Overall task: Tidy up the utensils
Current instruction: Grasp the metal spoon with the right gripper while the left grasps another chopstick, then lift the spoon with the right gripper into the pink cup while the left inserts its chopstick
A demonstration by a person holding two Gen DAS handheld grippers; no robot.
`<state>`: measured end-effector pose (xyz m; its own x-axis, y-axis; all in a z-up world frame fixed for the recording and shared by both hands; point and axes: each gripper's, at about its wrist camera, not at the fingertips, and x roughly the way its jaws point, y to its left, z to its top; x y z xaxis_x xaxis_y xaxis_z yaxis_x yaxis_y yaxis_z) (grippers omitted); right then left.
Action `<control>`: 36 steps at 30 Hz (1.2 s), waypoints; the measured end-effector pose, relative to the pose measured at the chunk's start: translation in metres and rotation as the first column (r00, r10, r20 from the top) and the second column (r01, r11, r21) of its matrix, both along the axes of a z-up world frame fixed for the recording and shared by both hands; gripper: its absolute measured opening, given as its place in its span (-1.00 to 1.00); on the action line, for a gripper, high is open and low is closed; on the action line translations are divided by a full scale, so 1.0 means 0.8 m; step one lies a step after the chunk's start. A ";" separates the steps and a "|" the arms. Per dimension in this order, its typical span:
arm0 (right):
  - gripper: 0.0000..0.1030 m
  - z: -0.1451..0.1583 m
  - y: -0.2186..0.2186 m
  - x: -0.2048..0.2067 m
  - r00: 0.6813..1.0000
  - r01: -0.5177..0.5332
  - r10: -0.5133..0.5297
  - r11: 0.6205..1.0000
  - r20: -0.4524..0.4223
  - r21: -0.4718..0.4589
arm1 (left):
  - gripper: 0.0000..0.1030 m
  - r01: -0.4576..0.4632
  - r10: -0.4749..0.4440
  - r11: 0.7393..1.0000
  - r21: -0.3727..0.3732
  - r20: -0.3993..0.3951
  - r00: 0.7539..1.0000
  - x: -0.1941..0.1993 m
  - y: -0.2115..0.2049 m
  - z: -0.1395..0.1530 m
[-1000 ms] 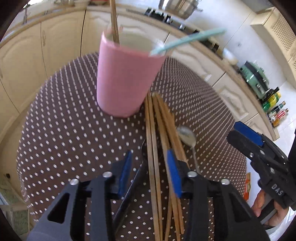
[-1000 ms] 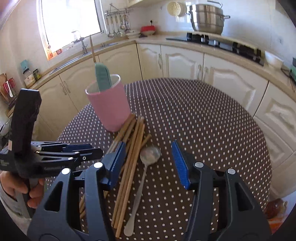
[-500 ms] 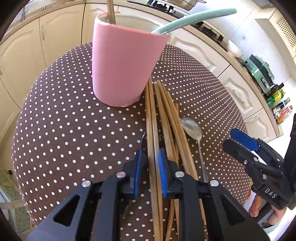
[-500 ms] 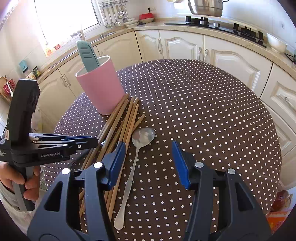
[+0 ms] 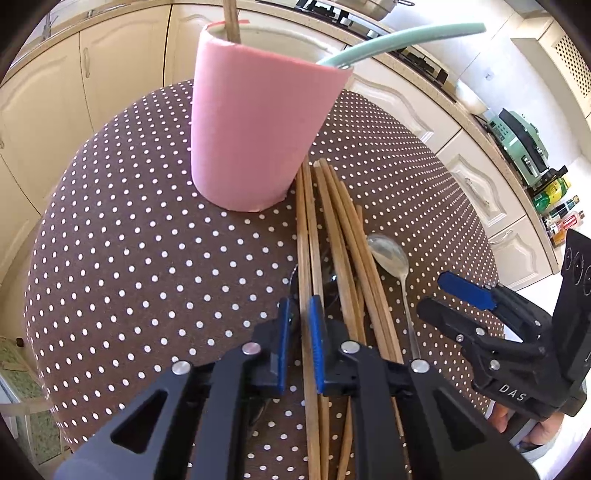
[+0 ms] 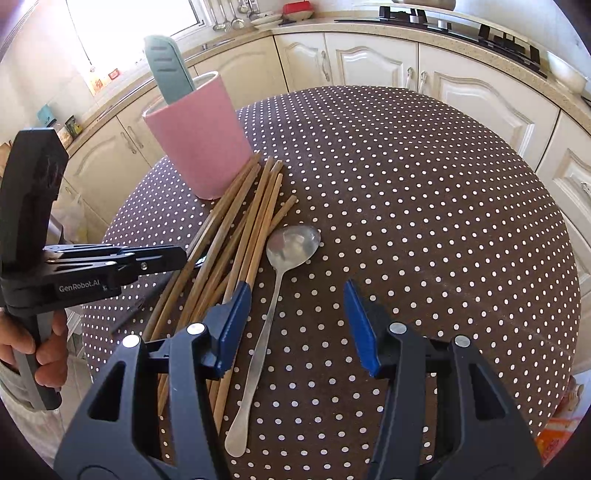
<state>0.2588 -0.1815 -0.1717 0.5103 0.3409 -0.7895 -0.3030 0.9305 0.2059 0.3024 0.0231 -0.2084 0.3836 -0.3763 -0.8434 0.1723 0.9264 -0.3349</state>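
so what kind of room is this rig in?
A home kitchen, almost certainly. Cream cabinet doors run under a countertop with a gas hob, utensils hang on a rail by the window, and the work surface is a round table in a polka-dot cloth.

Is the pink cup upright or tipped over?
Upright. The pink cup stands on its base on the dotted tablecloth, mouth up, with a teal utensil sticking out.

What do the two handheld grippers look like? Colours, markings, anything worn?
Both are black plastic with silver rivets and blue pads. The left gripper reads "GenRobot.AI" on its side in the right wrist view; the right gripper shows "DAS" in the left wrist view. A pale sleeve edges the left hand.
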 end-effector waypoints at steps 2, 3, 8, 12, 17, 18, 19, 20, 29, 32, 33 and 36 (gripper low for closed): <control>0.01 -0.001 0.004 0.005 1.000 -0.001 0.000 1.000 -0.010 -0.002 | -0.78 0.001 -0.001 1.000 0.019 0.001 1.000 0.002 -0.005 0.002; 0.01 -0.003 0.006 0.008 1.000 -0.001 0.000 1.000 -0.018 -0.005 | -0.78 0.000 0.000 1.000 0.027 0.001 1.000 0.004 -0.009 0.004; 0.00 -0.012 0.022 0.017 0.998 -0.014 0.011 0.998 -0.061 -0.054 | -0.79 0.004 -0.002 0.997 0.074 -0.026 1.000 0.018 -0.025 -0.002; -0.22 -0.017 0.033 0.026 0.997 -0.021 0.012 0.992 -0.076 -0.121 | -0.85 -0.013 0.015 0.998 0.064 -0.022 1.000 0.021 -0.025 -0.002; -0.54 -0.018 0.049 0.033 0.995 -0.062 0.046 0.979 -0.085 -0.194 | -0.89 -0.015 0.016 0.998 0.060 -0.028 0.999 0.022 -0.023 -0.002; -0.71 -0.018 0.052 0.035 0.995 -0.066 0.050 0.977 -0.085 -0.203 | -0.89 -0.017 0.019 0.998 0.056 -0.021 1.000 0.021 -0.023 -0.001; -0.81 -0.019 0.051 0.035 0.995 -0.068 0.051 0.977 -0.088 -0.201 | -0.89 -0.019 0.020 0.998 0.052 -0.017 1.000 0.017 -0.021 -0.001; -0.83 -0.019 0.050 0.037 0.995 -0.067 0.050 0.979 -0.092 -0.192 | -0.89 -0.019 0.019 0.999 0.047 -0.012 1.000 0.013 -0.017 0.000; -0.93 -0.012 0.010 0.022 0.998 -0.030 0.027 0.998 -0.063 -0.049 | -0.89 0.007 -0.008 1.000 0.005 0.107 0.994 -0.034 -0.009 0.034; -0.93 -0.002 0.000 0.013 0.999 -0.017 0.016 1.000 -0.039 -0.024 | -0.89 0.024 -0.023 1.000 -0.001 0.158 0.987 -0.051 -0.010 0.049; -0.93 0.001 -0.002 0.009 0.999 -0.014 0.013 1.000 -0.030 -0.016 | -0.89 0.024 -0.023 1.000 -0.004 0.168 0.985 -0.056 -0.011 0.052; -0.93 0.016 -0.013 -0.002 1.000 0.001 -0.001 0.999 0.007 0.033 | -0.89 0.045 -0.038 0.999 -0.027 0.219 0.975 -0.073 -0.011 0.066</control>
